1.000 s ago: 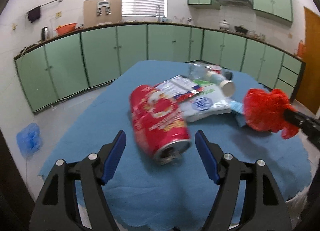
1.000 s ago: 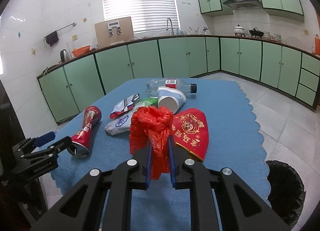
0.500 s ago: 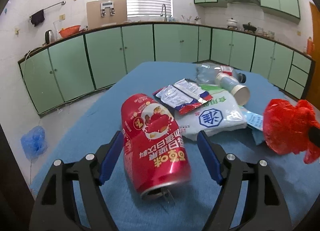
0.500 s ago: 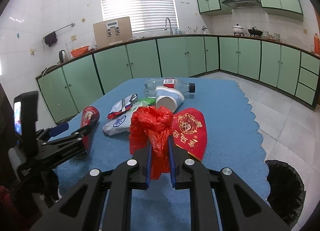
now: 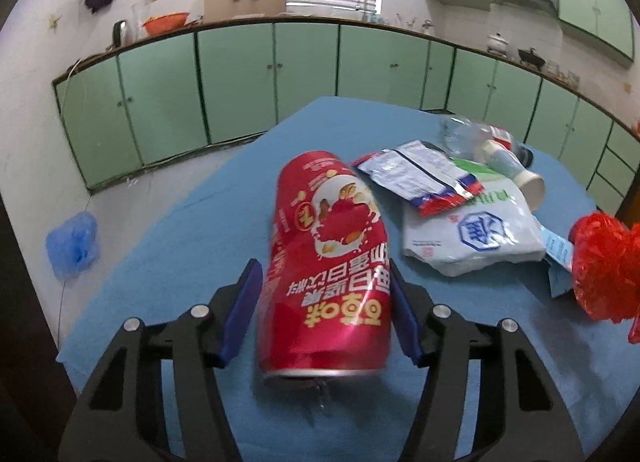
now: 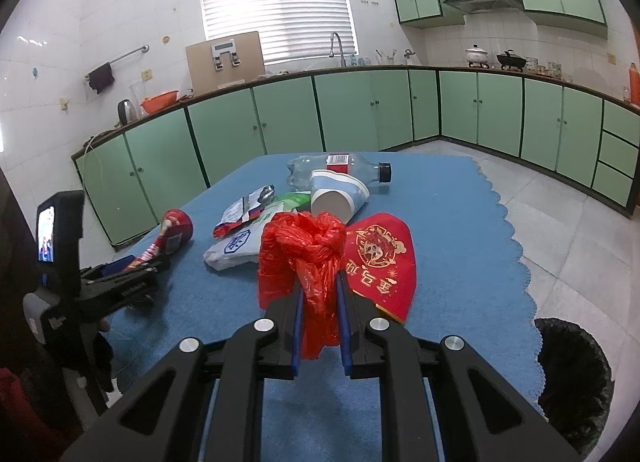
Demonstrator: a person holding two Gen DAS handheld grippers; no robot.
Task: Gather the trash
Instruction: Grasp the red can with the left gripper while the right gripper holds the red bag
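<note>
A red drink can (image 5: pixel 328 262) lies on the blue tablecloth (image 5: pixel 192 246). My left gripper (image 5: pixel 326 298) has its blue pads against both sides of the can, shut on it; the can also shows in the right wrist view (image 6: pixel 172 232). My right gripper (image 6: pixel 318 302) is shut on a crumpled red plastic bag (image 6: pixel 300 250), held above the cloth; the bag shows at the right edge of the left wrist view (image 5: pixel 604 266).
More trash lies on the table: a white pouch (image 5: pixel 472 234), a foil wrapper (image 5: pixel 420 178), a paper cup (image 6: pixel 336 194), a clear bottle (image 6: pixel 340 168), a red envelope (image 6: pixel 380 262). A black-lined bin (image 6: pixel 572 378) stands on the floor at the right. Green cabinets line the walls.
My left gripper has moved forward around the can and closed its pads onto it. My right gripper has stayed still, holding the red bag.
</note>
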